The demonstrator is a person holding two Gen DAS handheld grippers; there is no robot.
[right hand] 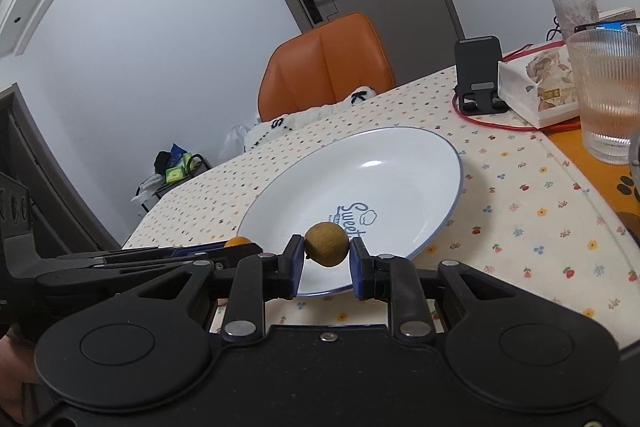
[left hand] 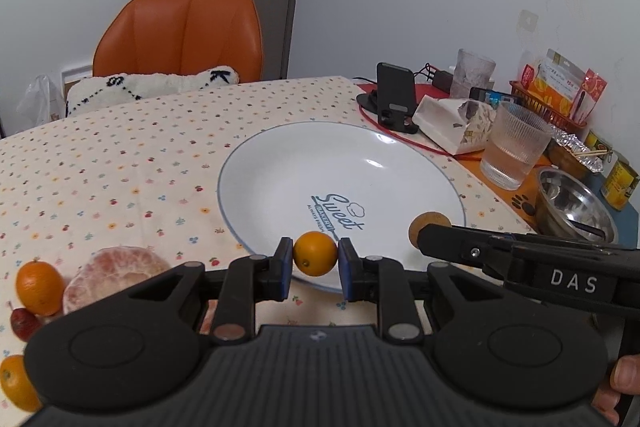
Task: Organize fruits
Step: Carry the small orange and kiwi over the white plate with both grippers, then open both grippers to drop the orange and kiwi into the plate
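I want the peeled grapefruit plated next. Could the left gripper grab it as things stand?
Probably not yet: the left gripper is shut on a small orange over the plate. The peeled grapefruit lies uncovered to its left, so the way opens once the orange is released.

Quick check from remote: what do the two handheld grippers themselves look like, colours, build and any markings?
Both are matte black plastic. The left gripper and right gripper each have blue finger pads, scissor-like linkage arms with silver pivot pins, two round discs and a ribbed central plate. The right one's side reads "DAS" in white. No cables or sleeves visible.
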